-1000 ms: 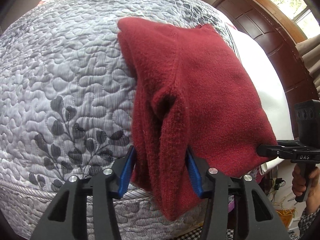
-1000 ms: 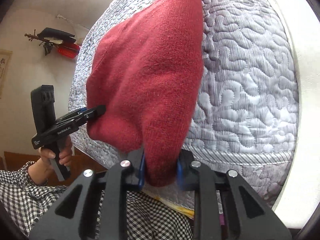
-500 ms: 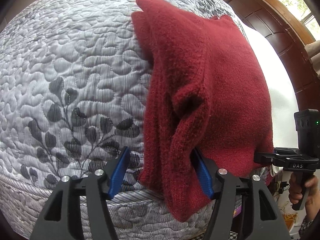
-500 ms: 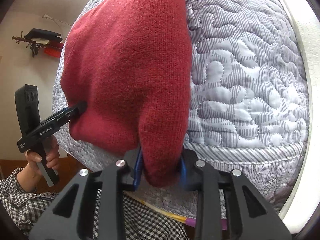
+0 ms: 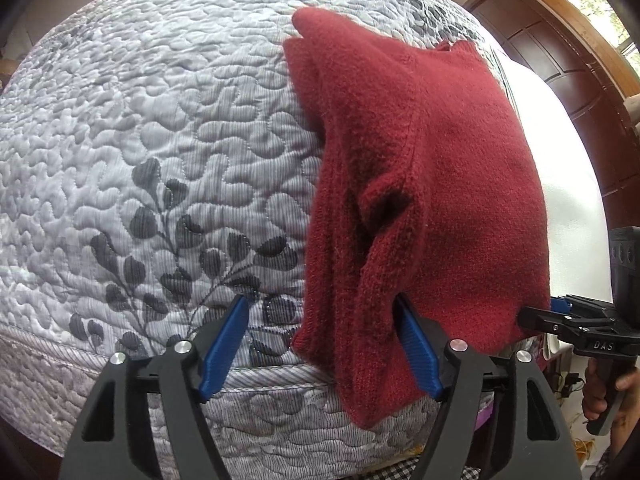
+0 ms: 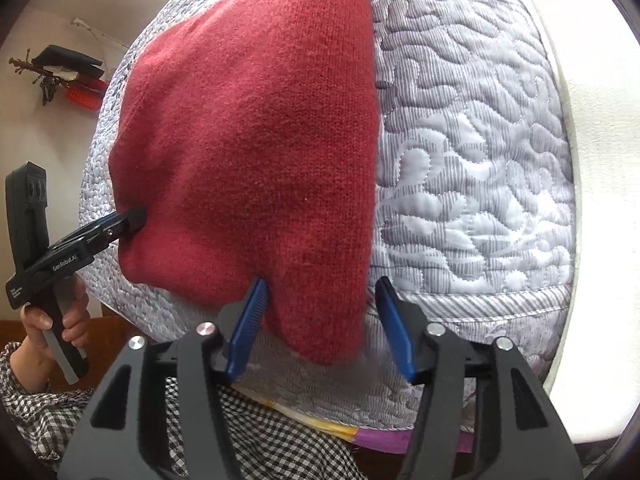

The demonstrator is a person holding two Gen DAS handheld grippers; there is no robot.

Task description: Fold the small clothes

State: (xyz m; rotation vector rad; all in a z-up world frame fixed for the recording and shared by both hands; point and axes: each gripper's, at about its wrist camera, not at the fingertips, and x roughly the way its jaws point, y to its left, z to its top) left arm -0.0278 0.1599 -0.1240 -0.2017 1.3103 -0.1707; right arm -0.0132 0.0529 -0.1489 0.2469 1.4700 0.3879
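So the red knit sweater (image 5: 440, 184) is lying folded on the grey quilted bedspread (image 5: 160, 140), with its near edge hanging over the front edge of the mattress. The left gripper (image 5: 320, 344) is sitting with its blue fingers (image 5: 224, 344) spread wide apart; one corner of the sweater is drooping down between them, just brushing the right-hand finger (nothing is actually pinched there). The right gripper (image 6: 320, 328) is doing the same thing at the other corner: fingers (image 6: 394, 336) standing well open, the red fabric hanging loose in the gap and touching only the left one. Both grippers are hovering right at the bed's front edge. A hand (image 6: 56, 320) in a checked sleeve (image 6: 36, 396) is gripping the left tool's handle.
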